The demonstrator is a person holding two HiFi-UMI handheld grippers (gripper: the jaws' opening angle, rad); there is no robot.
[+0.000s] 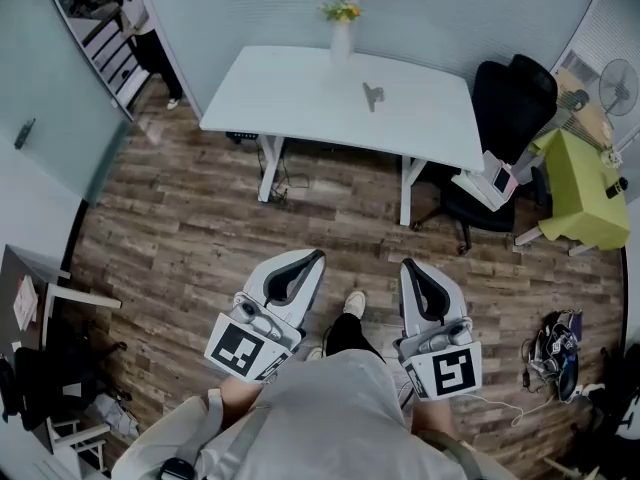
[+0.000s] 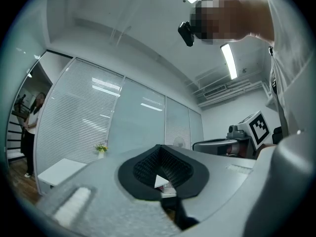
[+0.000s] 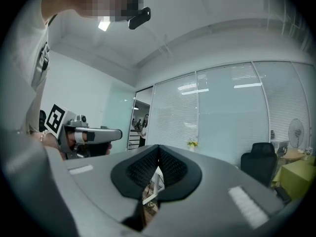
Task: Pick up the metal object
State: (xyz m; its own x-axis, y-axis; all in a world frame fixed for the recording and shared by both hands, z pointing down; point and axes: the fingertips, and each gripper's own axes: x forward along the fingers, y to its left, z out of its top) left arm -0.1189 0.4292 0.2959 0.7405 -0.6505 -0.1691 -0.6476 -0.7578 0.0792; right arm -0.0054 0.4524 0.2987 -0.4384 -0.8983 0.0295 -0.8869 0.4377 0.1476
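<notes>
Metal object [image 1: 373, 95]: small, grey and irregular in shape. It lies alone on the white tabletop [image 1: 280, 88] at the far side of the room, a little right of the middle. I cannot make out its form more closely from here.

Both tools are held low and near my body, well apart from the tabletop, with wood floor [image 1: 180, 228] between. The left hand-held gripper [image 1: 318, 256] has its jaws pressed together with nothing in them. The right hand-held gripper [image 1: 408, 266] is the same, closed tight and empty.

As I judge it, the main risk is arriving with the jaws closed. A closed tip would push the piece across the smooth surface instead of taking it. The piece looks low and flat, so a grip set too high could pinch only an edge and let it slip.

A white vase of yellow flowers [image 1: 342, 30] stands on the far edge, near the object and just left of it. A wide reach could tip it. A black office chair [image 1: 505, 118] sits at the right end, so I think approaching from the near side is safer.
</notes>
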